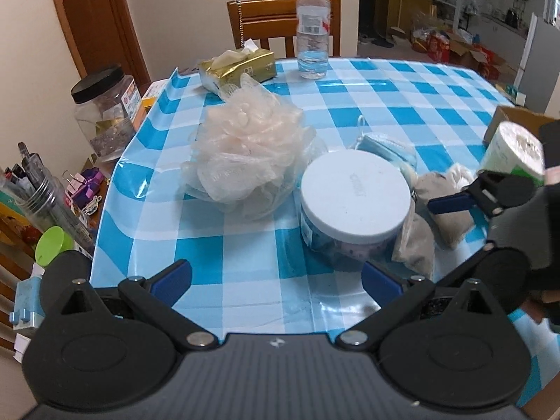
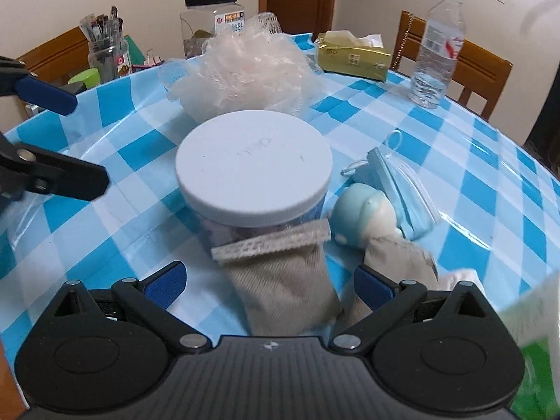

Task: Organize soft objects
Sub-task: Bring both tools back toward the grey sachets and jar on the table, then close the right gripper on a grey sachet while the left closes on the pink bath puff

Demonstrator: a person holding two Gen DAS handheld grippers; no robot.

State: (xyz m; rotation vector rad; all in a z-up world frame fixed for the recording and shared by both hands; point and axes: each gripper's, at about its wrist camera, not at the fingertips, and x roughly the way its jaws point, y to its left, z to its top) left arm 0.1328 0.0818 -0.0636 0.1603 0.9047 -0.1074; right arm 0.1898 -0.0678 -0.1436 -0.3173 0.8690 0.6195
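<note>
- The left gripper point(image 1: 276, 280) is held released above the near edge of the table point(image 1: 437, 80), which is covered with a blue-and-white checked cloth; nothing is held between its blue fingers point(image 1: 173, 278).
- The right gripper point(image 2: 267, 285) is also spread open; a grey sock point(image 2: 283, 290) is seen between its fingers point(image 2: 164, 285), but no finger is seen pressed against it.
- In the left view the right gripper point(image 1: 451, 203) is found at the right, low over the socks.
- A jar point(image 2: 255, 178) with a white lid is stood near the middle of the table; the sock's cuff is leaned against its near side.
- A second sock point(image 2: 399, 255) is laid just right of the first; a pale blue soft toy point(image 2: 360, 213) is set between the jar and a blue face mask point(image 2: 395, 178).
- A pink mesh sponge point(image 1: 245, 140) is placed beyond the jar, to the far left in the left view.
- A tissue pack point(image 1: 238, 68) and a water bottle point(image 1: 313, 24) are stood at the far edge; a chair point(image 1: 266, 17) is seen behind them.
- A paper roll point(image 1: 514, 150) is seen at the right edge of the left view, beside a cardboard box point(image 1: 518, 117).
- A black-lidded container point(image 1: 105, 112) and a pen holder point(image 1: 42, 189) are kept off the table's left side.
</note>
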